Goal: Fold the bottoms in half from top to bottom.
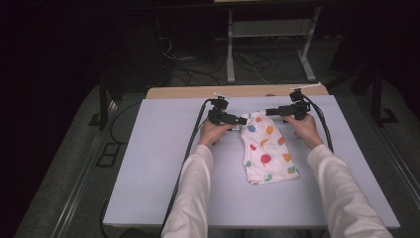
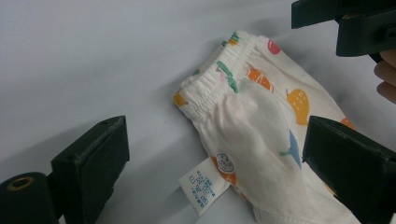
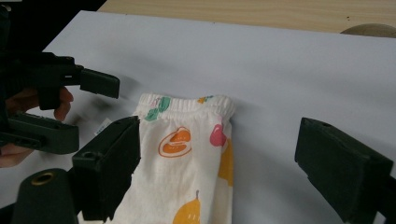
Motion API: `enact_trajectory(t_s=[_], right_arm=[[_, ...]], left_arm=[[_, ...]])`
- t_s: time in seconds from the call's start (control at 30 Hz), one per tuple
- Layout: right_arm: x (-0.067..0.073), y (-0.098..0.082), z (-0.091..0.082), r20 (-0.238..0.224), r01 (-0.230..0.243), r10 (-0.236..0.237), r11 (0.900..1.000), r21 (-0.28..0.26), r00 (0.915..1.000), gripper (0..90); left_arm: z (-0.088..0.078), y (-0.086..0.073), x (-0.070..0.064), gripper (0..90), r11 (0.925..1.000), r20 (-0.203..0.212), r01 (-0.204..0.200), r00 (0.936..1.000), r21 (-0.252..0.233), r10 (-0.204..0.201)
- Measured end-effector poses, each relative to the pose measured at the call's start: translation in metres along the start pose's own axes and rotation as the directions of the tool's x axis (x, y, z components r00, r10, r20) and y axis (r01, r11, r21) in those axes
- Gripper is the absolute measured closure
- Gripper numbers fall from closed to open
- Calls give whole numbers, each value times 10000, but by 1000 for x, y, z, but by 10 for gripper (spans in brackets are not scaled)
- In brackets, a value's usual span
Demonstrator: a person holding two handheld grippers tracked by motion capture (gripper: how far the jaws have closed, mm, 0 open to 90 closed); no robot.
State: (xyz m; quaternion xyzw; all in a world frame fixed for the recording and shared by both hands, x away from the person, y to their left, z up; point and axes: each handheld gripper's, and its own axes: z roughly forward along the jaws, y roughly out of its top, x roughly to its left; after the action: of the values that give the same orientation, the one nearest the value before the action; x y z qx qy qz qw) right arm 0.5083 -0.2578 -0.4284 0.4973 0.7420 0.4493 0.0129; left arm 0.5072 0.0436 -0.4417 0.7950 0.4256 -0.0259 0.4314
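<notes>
A small white garment point(image 1: 267, 148) printed with coloured fruit lies folded flat on the pale table point(image 1: 158, 168), its elastic waistband at the far end. My left gripper point(image 1: 240, 120) hovers at the waistband's left corner, my right gripper point(image 1: 270, 112) at its right corner, tips pointing toward each other. In the left gripper view the open jaws point(image 2: 215, 128) straddle the garment point(image 2: 252, 121) and its white care label point(image 2: 203, 189) without touching. In the right gripper view the open jaws point(image 3: 219, 128) stand either side of the garment's point(image 3: 187, 158) waistband edge, pads off the cloth.
A wooden strip point(image 1: 198, 91) runs along the table's far edge. Black cables point(image 1: 190, 148) trail from both grippers back over the table. Beyond stand a white metal frame point(image 1: 230, 49) and loose cables on the dark floor.
</notes>
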Motion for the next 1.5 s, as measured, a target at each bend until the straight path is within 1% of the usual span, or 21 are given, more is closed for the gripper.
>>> enact_trajectory(t_s=[0.07, 0.17, 0.23, 0.33, 0.4, 0.47, 0.57, 0.67, 0.83, 0.93, 1.1, 1.17, 1.23, 1.3, 1.37, 1.4, 1.47, 1.5], right_arm=[[0, 0, 1, 15, 7, -7, 10000, 39, 10000, 157], [-1, -1, 1, 118, -60, 59, 10000, 66, 9999, 207], [-2, -1, 2, 83, -116, 115, 9999, 83, 9999, 248], [-3, -2, 3, -66, -77, 78, 9998, 209, 9999, 354], [-2, -2, 5, 55, -32, 30, 9993, 364, 10000, 393], [-3, -3, 7, 223, -11, 0, 9988, 490, 9998, 424], [-3, -4, 8, 303, -43, 24, 9980, 633, 9995, 452], [-5, -5, 9, 339, -65, 41, 9974, 713, 9994, 467], [-7, -6, 12, 240, -157, 136, 9961, 864, 9996, 487], [-8, -8, 14, 201, -136, 118, 9955, 934, 9997, 510], [-8, -9, 19, 142, -155, 142, 9946, 1023, 9998, 558], [-7, -10, 21, 160, -149, 132, 9939, 1095, 9998, 579], [-8, -11, 23, 80, -170, 162, 9928, 1185, 9998, 617], [-8, -12, 25, 207, -318, 296, 9925, 1177, 9993, 685], [-11, -13, 27, -57, -697, 708, 9911, 1131, 9975, 749], [-11, -14, 28, -86, -773, 788, 9904, 1149, 9969, 778], [-13, -15, 29, -289, -1017, 1060, 9873, 1224, 9939, 853], [-13, -16, 30, -301, -1035, 1080, 9869, 1241, 9937, 862]], left_arm=[[1, 0, 0, 109, 10000, 2, -3, 10000, 20, 3], [2, -1, 0, 140, 10000, 78, 53, 10000, -33, -53], [3, -1, 0, 167, 9999, 85, 121, 9999, -12, -121], [4, -2, 0, 216, 9999, 194, 102, 9998, 139, -105], [5, -3, 0, 255, 9997, 182, 55, 9998, 256, -60], [6, -3, 1, 297, 9996, 168, 78, 9998, 265, -82], [7, -3, 0, 349, 9996, 144, 94, 9998, 271, -98], [8, -3, 0, 373, 9995, 112, 117, 9999, 289, -120], [11, -4, 1, 413, 9996, 187, 181, 9997, 224, -185], [13, -5, 0, 459, 9996, 237, 172, 9996, 236, -178], [16, -6, 0, 554, 9993, 315, 297, 9990, 227, -305], [17, -6, -1, 600, 9994, 322, 267, 9991, 223, -274], [18, -6, -1, 663, 9995, 279, 103, 9995, 305, -111], [18, -7, -2, 738, 9992, 181, 76, 9998, 401, -83], [19, -7, -2, 809, 9989, 154, 48, 9999, 463, -56], [19, -7, -2, 828, 9988, 124, 34, 9999, 481, -40], [18, -7, -2, 857, 9989, 95, -21, 10000, 473, 17], [18, -7, -2, 865, 9988, 68, -73, 10000, 479, 70]])
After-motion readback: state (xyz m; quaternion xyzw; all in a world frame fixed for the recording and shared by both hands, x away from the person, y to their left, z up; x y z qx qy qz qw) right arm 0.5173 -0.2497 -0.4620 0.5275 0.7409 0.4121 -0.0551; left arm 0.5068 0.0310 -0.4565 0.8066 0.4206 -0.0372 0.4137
